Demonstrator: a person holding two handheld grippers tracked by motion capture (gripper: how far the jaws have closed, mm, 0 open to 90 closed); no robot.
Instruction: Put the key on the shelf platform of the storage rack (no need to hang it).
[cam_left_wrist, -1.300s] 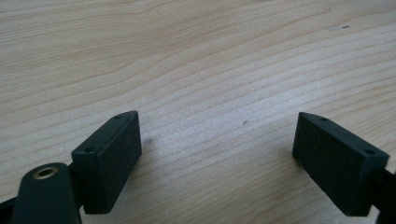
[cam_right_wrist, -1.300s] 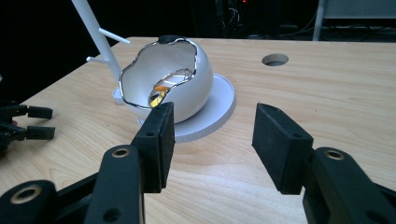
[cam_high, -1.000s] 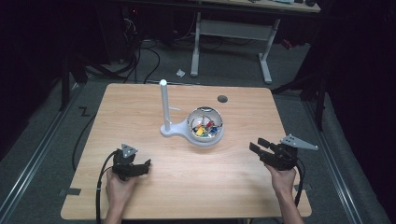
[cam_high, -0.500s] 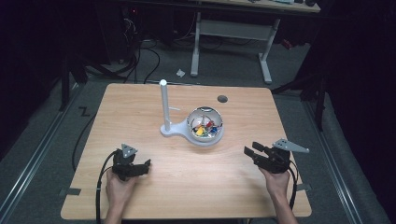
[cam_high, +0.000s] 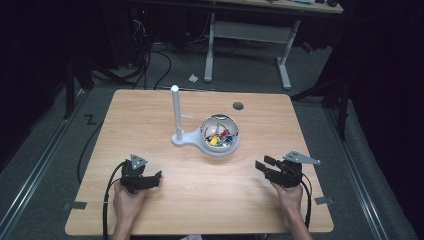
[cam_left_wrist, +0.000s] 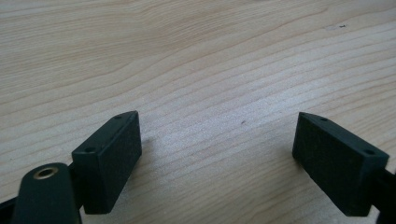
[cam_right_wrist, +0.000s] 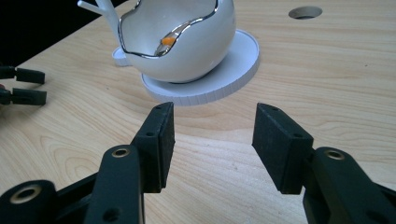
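Observation:
A white egg-shaped bowl (cam_high: 220, 136) with a jagged silver rim holds several small coloured pieces and sits on a white round base (cam_right_wrist: 233, 65) joined to an upright white post (cam_high: 176, 112). My right gripper (cam_high: 261, 167) is low over the table's right front, open, pointing left toward the bowl (cam_right_wrist: 187, 42); nothing is between its pads (cam_right_wrist: 161, 140). My left gripper (cam_high: 156, 178) rests at the left front, open, pointing right. In the left gripper view its pads (cam_left_wrist: 112, 154) stand wide apart over bare wood. The left gripper (cam_right_wrist: 23, 86) also appears at the left edge of the right gripper view.
The wooden table (cam_high: 150, 120) has a round cable hole (cam_high: 238, 106) behind the bowl. Cables trail from both grippers off the front edge. A white desk frame (cam_high: 250, 35) and floor cables lie beyond the far edge. Tape marks sit on the floor at both sides.
My right gripper has sunk toward the tabletop and shifted slightly left toward the bowl, jaws unchanged. The left gripper has stayed put.

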